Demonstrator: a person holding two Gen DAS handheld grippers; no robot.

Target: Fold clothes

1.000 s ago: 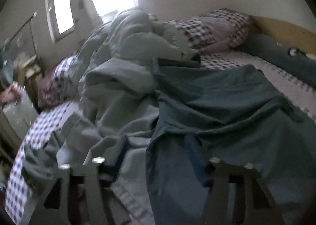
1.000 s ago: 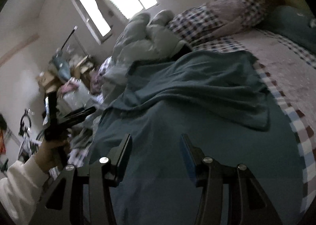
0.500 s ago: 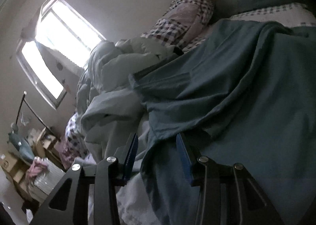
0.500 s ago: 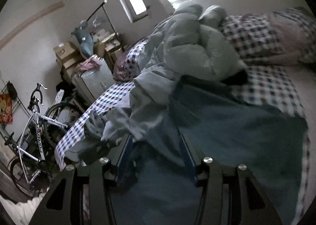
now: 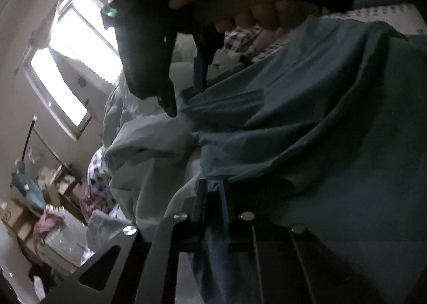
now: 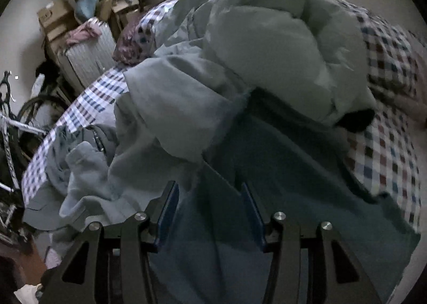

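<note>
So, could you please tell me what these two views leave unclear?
- Left wrist view: the right gripper and hand block the pillows.
- Left gripper: dim, so its hold on the teal garment is unclear.
- Right wrist view: the garment's shape runs off the frame.

The left black two-finger gripper (image 5: 212, 197) has its jaws drawn nearly together, pinching a fold of blue-grey cloth (image 5: 307, 117). The right black gripper with blue finger pads (image 6: 208, 208) has its jaws spread apart, reaching forward low over that cloth. In the left wrist view, the person's hand (image 5: 253, 14) grips the right gripper's dark handle overhead.
</note>
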